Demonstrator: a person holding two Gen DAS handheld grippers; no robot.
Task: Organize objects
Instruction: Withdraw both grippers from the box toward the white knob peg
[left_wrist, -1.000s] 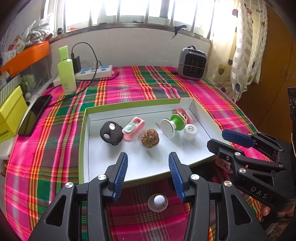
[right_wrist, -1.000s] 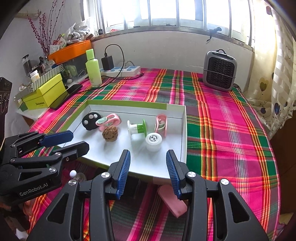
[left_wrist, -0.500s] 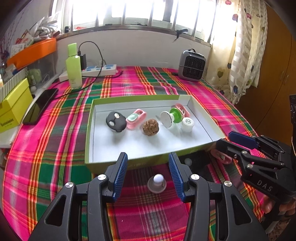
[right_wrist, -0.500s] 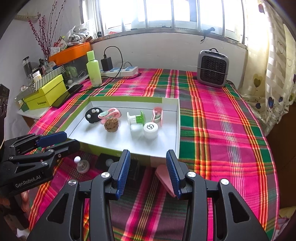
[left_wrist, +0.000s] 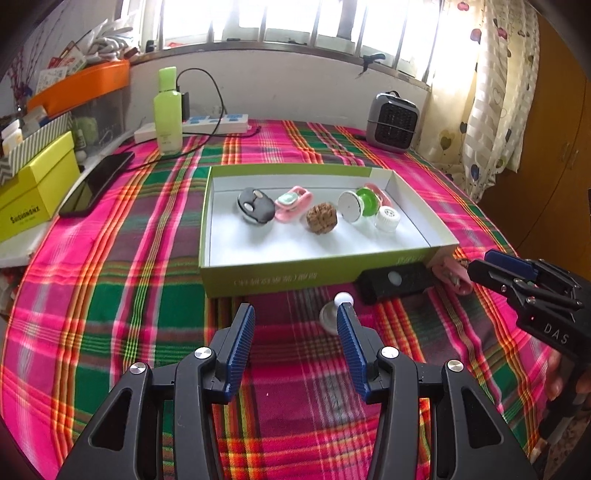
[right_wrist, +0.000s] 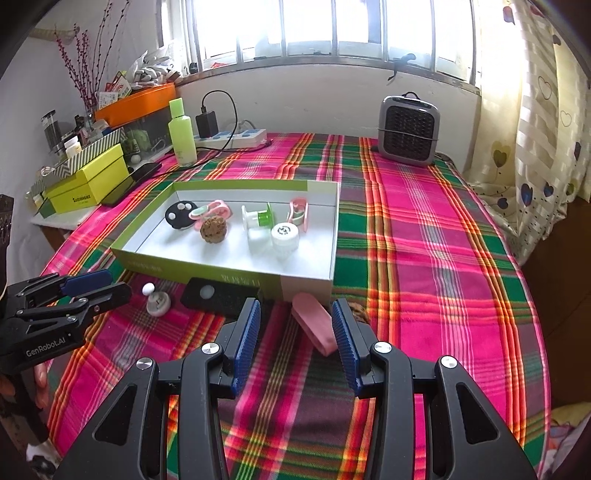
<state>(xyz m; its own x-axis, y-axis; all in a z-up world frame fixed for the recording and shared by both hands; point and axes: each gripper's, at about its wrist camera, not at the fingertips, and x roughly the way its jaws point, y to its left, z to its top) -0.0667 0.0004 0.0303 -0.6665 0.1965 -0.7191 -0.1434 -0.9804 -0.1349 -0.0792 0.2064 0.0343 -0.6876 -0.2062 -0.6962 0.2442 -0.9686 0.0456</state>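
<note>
A: Currently, scanning left to right: left tongs (left_wrist: 295, 328) stand apart and grip nothing, angled down at the tabletop (left_wrist: 110, 258). The small white-knobbed piece (left_wrist: 334, 312) sits just beside the right finger, outside the gap.

B: Why loose there?

A: Judged unsorted. It lies in front of the green-walled tray (left_wrist: 295, 275), with the black block (left_wrist: 395, 280) against the tray's near wall. The tray already carries a row: dark pebble (left_wrist: 255, 205), brown ball (left_wrist: 321, 218), green spool (left_wrist: 360, 205), white cap (left_wrist: 387, 218).

B: Right side?

A: Right tongs (right_wrist: 295, 332) also apart, empty. The pink piece (right_wrist: 314, 325) lies on the cloth between them, nearer the right finger; probably the next pick.
</note>
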